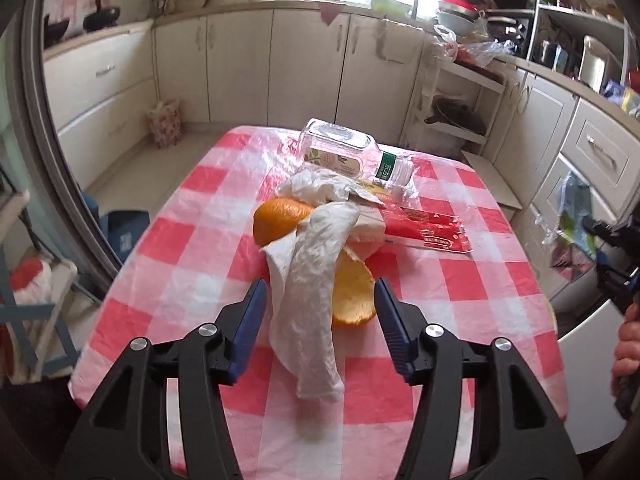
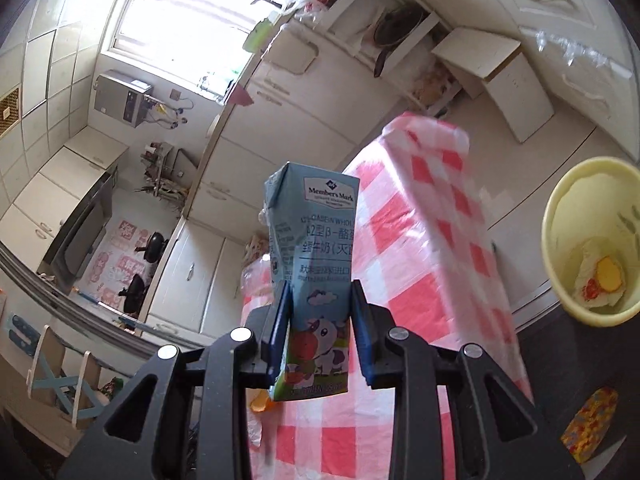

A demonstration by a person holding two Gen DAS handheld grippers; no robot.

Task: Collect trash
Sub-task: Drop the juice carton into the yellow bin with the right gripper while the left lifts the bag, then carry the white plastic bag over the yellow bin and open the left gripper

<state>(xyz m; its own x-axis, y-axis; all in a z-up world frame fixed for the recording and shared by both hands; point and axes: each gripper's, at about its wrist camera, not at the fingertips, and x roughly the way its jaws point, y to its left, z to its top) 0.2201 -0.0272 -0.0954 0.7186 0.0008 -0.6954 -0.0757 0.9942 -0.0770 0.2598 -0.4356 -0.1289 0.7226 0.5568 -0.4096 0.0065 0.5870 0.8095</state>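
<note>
Gripped milk carton (image 2: 310, 276) in right gripper (image 2: 320, 332), left gripper (image 1: 320, 320) spread around crumpled tissue (image 1: 308, 300) (untouched); risked slipping short of yellow bin (image 2: 560, 216).

Crumpled tissue (image 1: 308, 280) draped over orange peels (image 1: 352, 292)

Crumpled tissue (image 1: 308, 300) fills the open fingers' (image 1: 252, 312) gap (tablecloth (image 1: 168, 240) bare leftward).

daylight from blown-out window (image 2: 180, 20) | fisheye-bent edges | right view motion-blurred
</note>
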